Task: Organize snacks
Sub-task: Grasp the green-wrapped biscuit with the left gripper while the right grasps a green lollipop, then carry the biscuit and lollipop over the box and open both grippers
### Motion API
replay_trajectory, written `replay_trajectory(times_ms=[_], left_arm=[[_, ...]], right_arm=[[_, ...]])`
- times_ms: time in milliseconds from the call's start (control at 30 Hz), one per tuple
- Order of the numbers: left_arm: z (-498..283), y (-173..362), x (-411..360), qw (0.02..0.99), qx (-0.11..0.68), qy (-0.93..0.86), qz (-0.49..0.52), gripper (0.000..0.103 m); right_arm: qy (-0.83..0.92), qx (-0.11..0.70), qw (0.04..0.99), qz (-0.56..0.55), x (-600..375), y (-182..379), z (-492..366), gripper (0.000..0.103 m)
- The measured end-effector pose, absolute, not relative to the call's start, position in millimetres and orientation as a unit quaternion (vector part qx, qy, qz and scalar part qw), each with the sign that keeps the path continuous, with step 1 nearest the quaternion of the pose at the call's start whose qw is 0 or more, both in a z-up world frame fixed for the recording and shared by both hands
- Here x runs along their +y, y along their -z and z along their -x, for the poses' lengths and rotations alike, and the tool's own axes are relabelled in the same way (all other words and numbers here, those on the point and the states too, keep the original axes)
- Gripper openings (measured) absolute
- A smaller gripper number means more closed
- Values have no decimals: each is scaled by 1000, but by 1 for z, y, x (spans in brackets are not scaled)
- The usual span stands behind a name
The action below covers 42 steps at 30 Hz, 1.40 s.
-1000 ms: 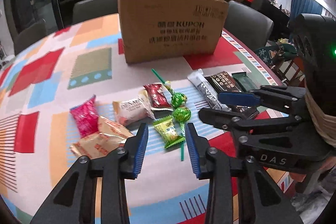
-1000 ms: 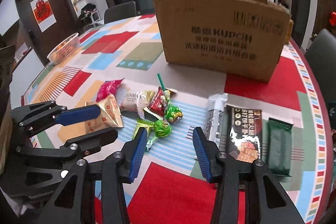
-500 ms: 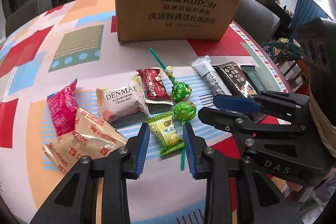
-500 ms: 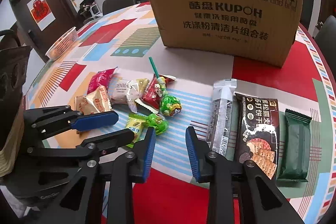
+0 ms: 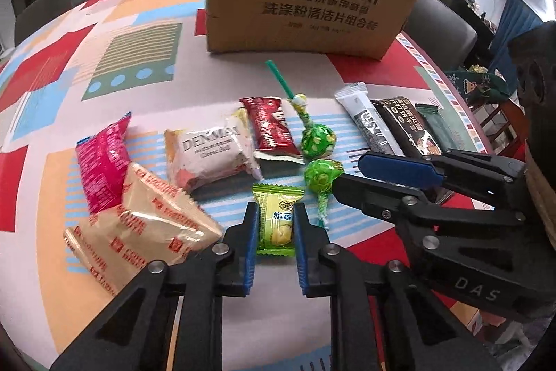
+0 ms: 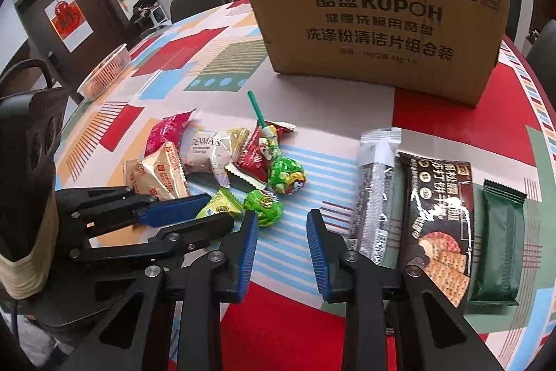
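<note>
Snacks lie loose on a round table with a colourful cloth [image 5: 139, 65]. My left gripper [image 5: 276, 214] is shut on a yellow-green candy packet [image 5: 278, 218], which still rests on the cloth; in the right wrist view the packet [image 6: 219, 206] lies between its fingers. My right gripper [image 6: 282, 232] is open over bare cloth with nothing between its pads. A green lollipop [image 6: 264, 202] lies just ahead of its left fingertip. A second lollipop [image 6: 286, 176], a red packet [image 5: 269, 127] and a white Denmas packet [image 5: 208, 155] lie behind.
A tall cardboard box [image 6: 382, 23] stands at the back. A pink packet [image 5: 104, 159] and beige biscuit packets [image 5: 146, 225] lie left. Right lie a grey stick pack [image 6: 375, 193], a black cracker pack [image 6: 438, 218] and a dark green bar [image 6: 500, 242]. A basket [image 6: 104, 72] sits far left.
Both grippers have come down closer to the table. The left jaws have closed onto the yellow-green candy packet. The right jaws have narrowed, still with nothing between them.
</note>
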<state>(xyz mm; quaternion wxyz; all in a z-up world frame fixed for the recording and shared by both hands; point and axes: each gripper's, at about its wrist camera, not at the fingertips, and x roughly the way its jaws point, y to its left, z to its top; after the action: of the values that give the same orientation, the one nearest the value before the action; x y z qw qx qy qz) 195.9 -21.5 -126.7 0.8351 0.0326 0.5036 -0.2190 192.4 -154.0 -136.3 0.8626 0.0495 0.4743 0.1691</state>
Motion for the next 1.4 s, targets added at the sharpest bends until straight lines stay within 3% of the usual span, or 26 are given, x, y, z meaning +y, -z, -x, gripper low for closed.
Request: replay_trajectory(times_ms=[800,1400], left_arm=[[-193,105,0,856,480,189,-6,20],[-172,47,-14,879,430,205,6,20]], right_arm=[[-180,492,850,-56,-125,148,-212,27],[-153,419,894,-42,-151,84,-174,27]])
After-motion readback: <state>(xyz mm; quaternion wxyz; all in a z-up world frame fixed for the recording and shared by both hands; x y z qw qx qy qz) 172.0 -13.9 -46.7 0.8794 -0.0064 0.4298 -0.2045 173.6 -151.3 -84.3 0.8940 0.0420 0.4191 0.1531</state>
